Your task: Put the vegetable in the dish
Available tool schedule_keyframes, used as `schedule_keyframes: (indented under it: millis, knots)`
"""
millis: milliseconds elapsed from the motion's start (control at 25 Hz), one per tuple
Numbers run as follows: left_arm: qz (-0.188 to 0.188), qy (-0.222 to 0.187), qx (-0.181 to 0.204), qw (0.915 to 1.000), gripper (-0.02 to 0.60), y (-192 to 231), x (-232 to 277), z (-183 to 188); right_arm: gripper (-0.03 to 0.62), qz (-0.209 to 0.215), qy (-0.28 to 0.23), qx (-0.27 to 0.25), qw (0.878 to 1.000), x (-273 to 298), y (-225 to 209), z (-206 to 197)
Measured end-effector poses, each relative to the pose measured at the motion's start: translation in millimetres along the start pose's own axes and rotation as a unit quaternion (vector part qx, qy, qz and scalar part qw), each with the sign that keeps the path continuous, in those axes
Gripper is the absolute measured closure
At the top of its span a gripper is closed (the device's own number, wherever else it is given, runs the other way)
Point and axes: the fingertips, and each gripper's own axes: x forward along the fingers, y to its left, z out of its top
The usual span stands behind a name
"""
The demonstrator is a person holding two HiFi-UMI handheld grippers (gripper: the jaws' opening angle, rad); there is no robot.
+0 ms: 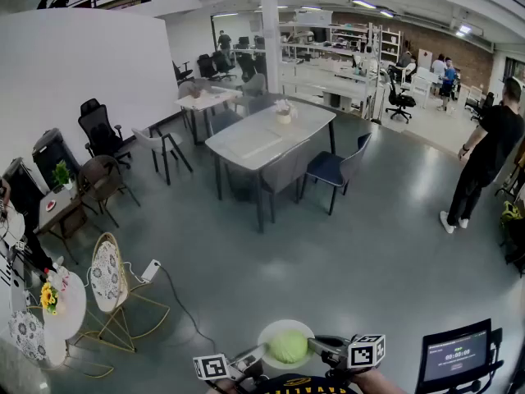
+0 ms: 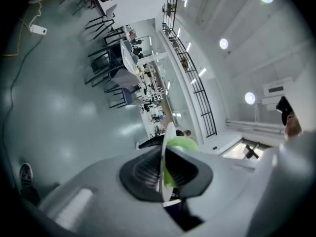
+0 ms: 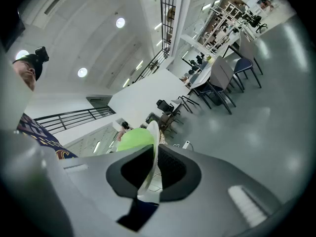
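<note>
A white dish with a round green vegetable lying in it is held in the air at the bottom of the head view. My left gripper grips its left rim and my right gripper its right rim. In the left gripper view the dish stands edge-on between the jaws of the left gripper, with the vegetable bulging behind. The right gripper is likewise shut on the dish's rim, the vegetable to its left.
Far ahead stands a long grey table with chairs. A person stands at the right. At the left are a small round table with flowers and a wire chair. A screen sits at lower right.
</note>
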Motion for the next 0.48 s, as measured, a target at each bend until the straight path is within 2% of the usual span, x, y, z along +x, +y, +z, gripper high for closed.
schedule_keyframes:
  millis: [320,480]
  knots:
    - [0.001,0.009,0.049,0.9988,0.563,-4,-4,-7,0.560,0.000,-0.001,-0.001,1.000,-9,6,-7]
    - [0.000,0.006,0.036,0.9993,0.563,-7,-2,-13,0.560,0.001,0.001,-0.004,1.000,-15,7,-8]
